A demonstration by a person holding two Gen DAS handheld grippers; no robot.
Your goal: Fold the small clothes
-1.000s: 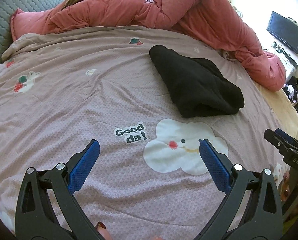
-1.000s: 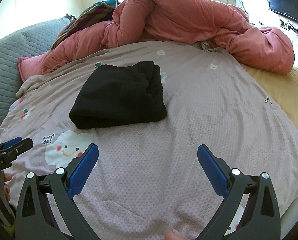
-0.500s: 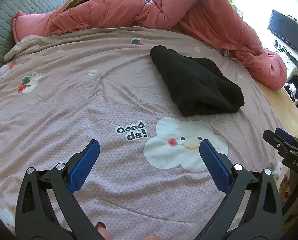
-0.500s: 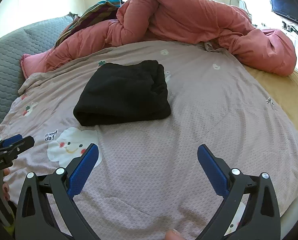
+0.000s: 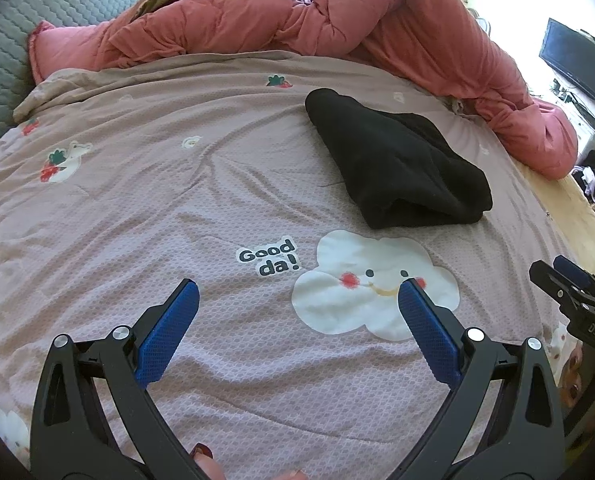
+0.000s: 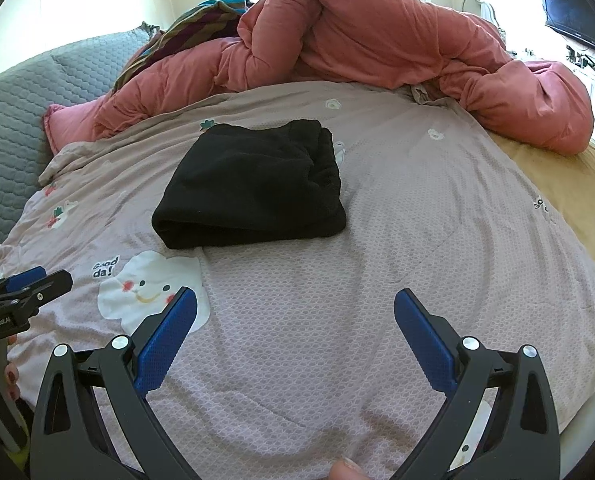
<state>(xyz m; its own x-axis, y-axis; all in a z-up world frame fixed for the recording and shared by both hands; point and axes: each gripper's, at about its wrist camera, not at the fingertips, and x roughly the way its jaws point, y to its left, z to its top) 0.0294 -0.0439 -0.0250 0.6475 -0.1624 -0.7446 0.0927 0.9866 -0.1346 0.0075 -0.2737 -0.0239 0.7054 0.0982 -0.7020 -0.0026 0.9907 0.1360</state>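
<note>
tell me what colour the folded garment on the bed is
Black; the folded garment shows best in the right wrist view.

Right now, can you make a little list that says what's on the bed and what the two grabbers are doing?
bed cover: mauve sheet with a smiling cloud print and the words "Good da!"
garment: black cloth, folded into a thick bundle, lying flat on the sheet
pile behind: pink quilt, bunched up at the far side of the bed
left gripper: open, above the cloud print, holding nothing
right gripper: open, above bare sheet, holding nothing
contact: neither gripper touches the black cloth
</note>
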